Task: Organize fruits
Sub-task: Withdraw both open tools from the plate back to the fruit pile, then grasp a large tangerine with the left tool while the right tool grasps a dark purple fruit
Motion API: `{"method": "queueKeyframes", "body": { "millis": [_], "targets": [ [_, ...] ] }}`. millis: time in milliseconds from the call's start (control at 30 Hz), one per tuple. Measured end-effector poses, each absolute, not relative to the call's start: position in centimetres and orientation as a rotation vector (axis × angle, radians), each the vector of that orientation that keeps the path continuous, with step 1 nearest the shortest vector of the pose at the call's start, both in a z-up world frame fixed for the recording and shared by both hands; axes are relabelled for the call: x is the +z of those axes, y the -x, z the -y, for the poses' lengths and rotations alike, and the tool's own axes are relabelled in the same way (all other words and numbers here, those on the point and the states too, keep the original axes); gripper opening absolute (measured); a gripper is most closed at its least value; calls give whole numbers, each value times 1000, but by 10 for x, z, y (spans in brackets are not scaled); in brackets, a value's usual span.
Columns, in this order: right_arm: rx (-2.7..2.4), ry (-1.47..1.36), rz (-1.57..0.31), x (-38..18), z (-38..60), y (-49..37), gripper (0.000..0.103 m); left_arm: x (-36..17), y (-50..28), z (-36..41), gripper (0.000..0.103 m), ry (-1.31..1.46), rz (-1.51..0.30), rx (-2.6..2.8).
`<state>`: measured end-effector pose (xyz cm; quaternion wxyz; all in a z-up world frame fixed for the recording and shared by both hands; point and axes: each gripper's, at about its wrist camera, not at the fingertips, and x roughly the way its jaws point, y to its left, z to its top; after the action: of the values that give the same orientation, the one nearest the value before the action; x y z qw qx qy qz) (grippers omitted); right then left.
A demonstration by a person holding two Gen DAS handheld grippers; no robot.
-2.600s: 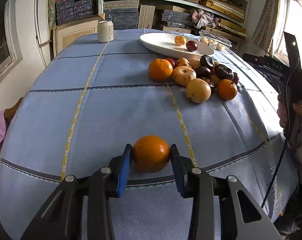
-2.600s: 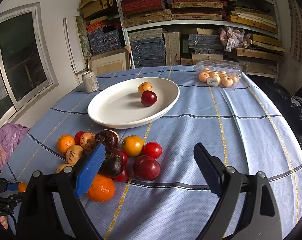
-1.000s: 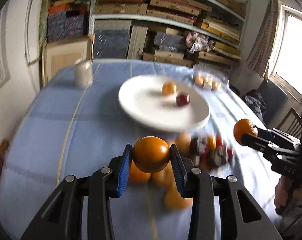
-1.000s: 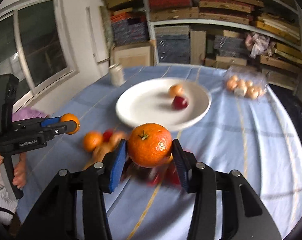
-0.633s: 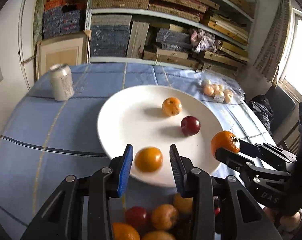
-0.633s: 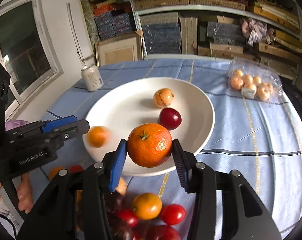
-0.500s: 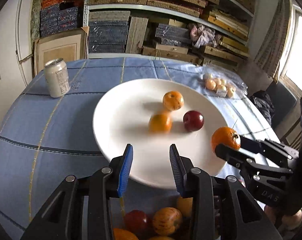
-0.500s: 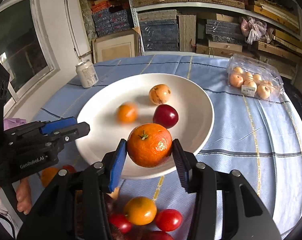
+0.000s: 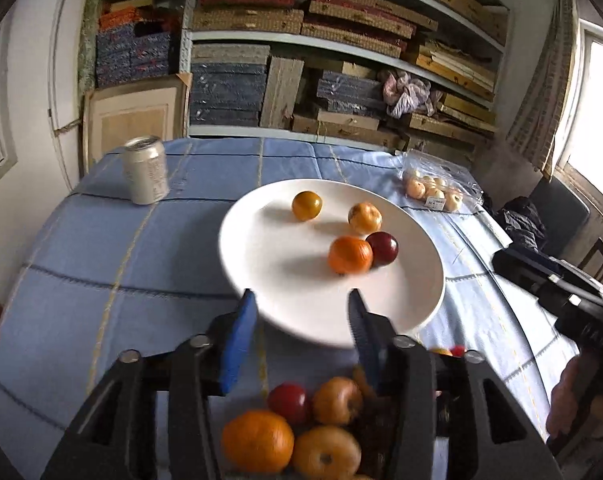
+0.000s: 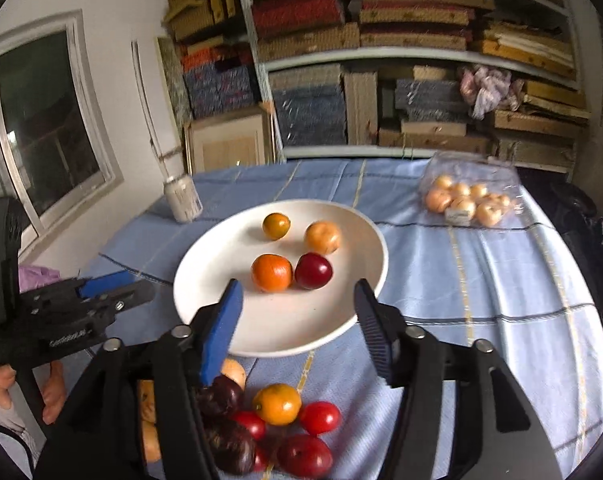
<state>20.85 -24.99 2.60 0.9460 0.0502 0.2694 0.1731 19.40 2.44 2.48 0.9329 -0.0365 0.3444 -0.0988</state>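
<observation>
At the centre of the right wrist view a smooth, round white ceramic plate [image 10: 229,264] is seen on the blue checked woven tablecloth [image 10: 481,280], bearing four glossy round fruits [image 10: 272,273]. More waxy orange, red and dark fruits [image 10: 277,404] are heaped at the lower centre. The black, blue-padded left gripper [image 9: 301,320] and right gripper [image 10: 297,304] are both opening, with nothing gripped between the jaws.

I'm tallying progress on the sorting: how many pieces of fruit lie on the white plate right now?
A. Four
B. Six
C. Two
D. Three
A. The white plate holds four: a small yellow-orange fruit, a pale orange fruit, an orange and a dark red fruit.
</observation>
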Motion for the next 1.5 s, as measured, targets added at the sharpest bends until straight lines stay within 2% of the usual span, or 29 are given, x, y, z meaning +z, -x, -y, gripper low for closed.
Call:
{"method": "queueKeyframes", "body": {
  "millis": [167, 200, 267, 333, 1000, 1100, 1233, 1300, 1500],
  "targets": [
    [316, -140, -517, 17, 271, -166, 74, 17, -149, -45, 57, 106, -697, -160],
    [300, -141, -516, 12, 275, -157, 76, 13, -142, -49, 61, 116, -698, -152],
    [279, -154, -517, 4, 282, -145, 86, 1, -129, -60, 63, 148, -713, -134],
    [265, -189, -518, -3, 290, -137, 88, -8, -123, -66, 64, 165, -731, -124],
    [268, -161, -524, -10, 282, -134, 93, -33, -137, -45, 67, -2, -769, -73],
    [268, -162, -526, -11, 281, -134, 93, -35, -139, -48, 71, -3, -768, -62],
    [267, -162, -527, -12, 281, -134, 93, -36, -140, -52, 86, -19, -756, -27],
    [267, -162, -526, -12, 281, -134, 93, -36, -142, -57, 89, 5, -760, -23],
    [267, -164, -526, -13, 280, -134, 93, -40, -146, -73, 90, 44, -784, 36]
  ]
}}
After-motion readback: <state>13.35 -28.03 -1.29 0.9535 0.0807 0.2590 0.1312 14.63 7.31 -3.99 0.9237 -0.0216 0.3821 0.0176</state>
